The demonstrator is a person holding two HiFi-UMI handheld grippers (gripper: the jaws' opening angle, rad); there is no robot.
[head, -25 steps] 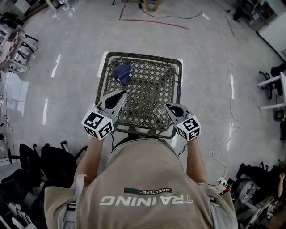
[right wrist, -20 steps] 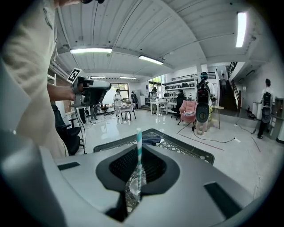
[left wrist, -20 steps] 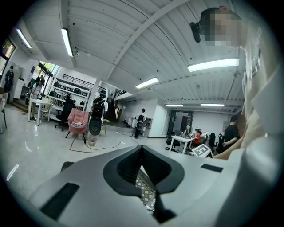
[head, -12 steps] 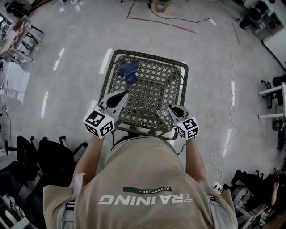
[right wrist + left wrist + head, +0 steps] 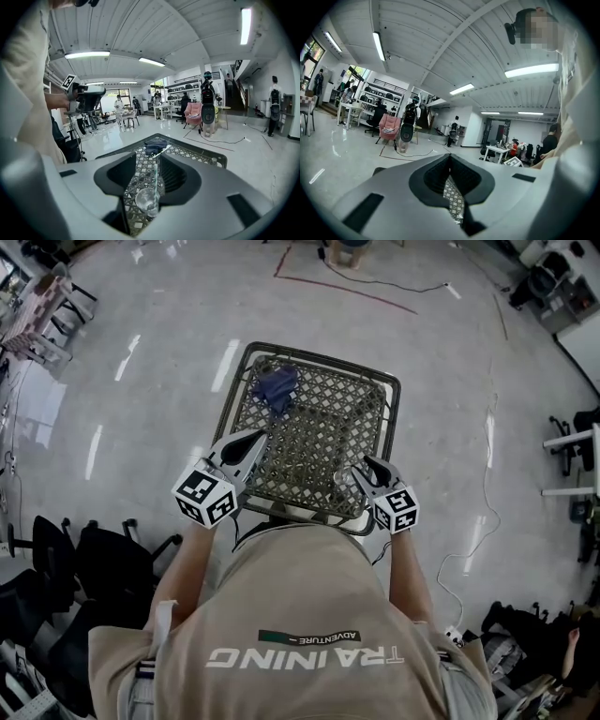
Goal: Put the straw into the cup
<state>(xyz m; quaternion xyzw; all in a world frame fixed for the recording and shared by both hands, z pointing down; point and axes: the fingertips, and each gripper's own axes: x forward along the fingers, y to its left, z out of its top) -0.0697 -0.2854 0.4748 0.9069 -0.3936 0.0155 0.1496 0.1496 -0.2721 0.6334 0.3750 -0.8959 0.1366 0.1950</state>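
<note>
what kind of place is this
Probably a big open lab or workshop hall: a shiny bare floor, strip lights on a ribbed ceiling, and desks and office chairs around the edges.

Lattice table [image 5: 309,432], middle open to passage; obstacles are the blue cloth [image 5: 278,388] at its far left corner and the cup [image 5: 146,200], straw [image 5: 155,178] standing in it, at its near right edge.

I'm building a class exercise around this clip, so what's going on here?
A person holds a gripper in each hand over a lattice table. The straw stands in the clear cup, which sits on the table between the right gripper's jaws; those jaws are opening and do not press it. The left gripper is shut and empty.
</note>
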